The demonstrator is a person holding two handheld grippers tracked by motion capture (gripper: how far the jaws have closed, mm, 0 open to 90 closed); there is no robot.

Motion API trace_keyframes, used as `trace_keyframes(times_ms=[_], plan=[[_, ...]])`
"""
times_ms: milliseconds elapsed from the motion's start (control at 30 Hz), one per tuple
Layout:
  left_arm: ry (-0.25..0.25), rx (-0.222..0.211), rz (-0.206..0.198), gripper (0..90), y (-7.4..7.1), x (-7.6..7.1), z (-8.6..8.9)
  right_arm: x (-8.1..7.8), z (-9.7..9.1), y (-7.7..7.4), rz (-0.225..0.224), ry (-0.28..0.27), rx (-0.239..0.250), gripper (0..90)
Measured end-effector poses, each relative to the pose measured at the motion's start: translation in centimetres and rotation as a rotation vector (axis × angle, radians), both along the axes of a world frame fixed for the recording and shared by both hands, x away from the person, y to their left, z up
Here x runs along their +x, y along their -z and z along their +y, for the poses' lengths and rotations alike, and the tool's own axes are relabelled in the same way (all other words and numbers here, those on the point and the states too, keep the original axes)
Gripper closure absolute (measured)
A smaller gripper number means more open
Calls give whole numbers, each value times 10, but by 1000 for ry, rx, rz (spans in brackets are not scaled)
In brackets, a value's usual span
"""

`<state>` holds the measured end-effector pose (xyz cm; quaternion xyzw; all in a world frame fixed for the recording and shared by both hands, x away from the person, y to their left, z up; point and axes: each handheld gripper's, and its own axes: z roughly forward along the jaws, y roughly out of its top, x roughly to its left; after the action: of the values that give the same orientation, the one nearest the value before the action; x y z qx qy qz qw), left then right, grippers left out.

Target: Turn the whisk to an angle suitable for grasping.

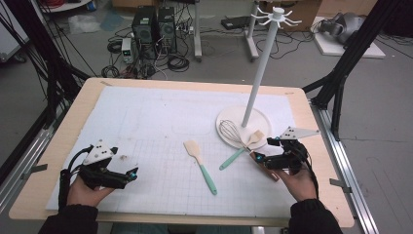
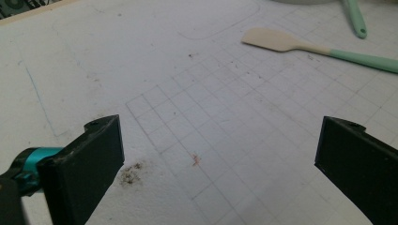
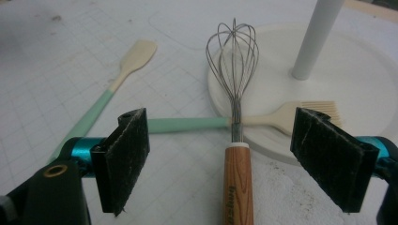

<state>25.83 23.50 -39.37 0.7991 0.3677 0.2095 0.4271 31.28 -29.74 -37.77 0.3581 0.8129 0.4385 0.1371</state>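
A whisk (image 1: 233, 135) with a wooden handle (image 3: 238, 183) lies with its wire head (image 3: 233, 51) on the white stand's round base (image 1: 226, 117). My right gripper (image 3: 225, 136) is open, one jaw on each side of the whisk handle and touching nothing; in the high view this right gripper (image 1: 264, 150) sits at the base's near edge. A slotted turner (image 3: 286, 117) with a mint handle (image 3: 187, 124) lies under the whisk. A cream spatula (image 1: 199, 165) with a mint handle lies mid-mat. My left gripper (image 1: 131, 174) is open over bare mat, the spatula (image 2: 291, 44) far ahead of it.
The stand's tall white pole (image 1: 260, 63) rises from the base to hooks (image 1: 276, 15) at its top. A white gridded mat (image 1: 146, 126) covers the wooden table (image 1: 63, 141). Black frame posts stand at both sides.
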Motion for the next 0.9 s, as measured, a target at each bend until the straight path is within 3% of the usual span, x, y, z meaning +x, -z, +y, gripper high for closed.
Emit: trace_keyframes(times_ms=[300,900], plan=[[2,2,-2,19,1,1,0,12,1,20,70,11,-49,237],[3,8,1,19,2,1,-2,19,5,44,115,19,-141,432]])
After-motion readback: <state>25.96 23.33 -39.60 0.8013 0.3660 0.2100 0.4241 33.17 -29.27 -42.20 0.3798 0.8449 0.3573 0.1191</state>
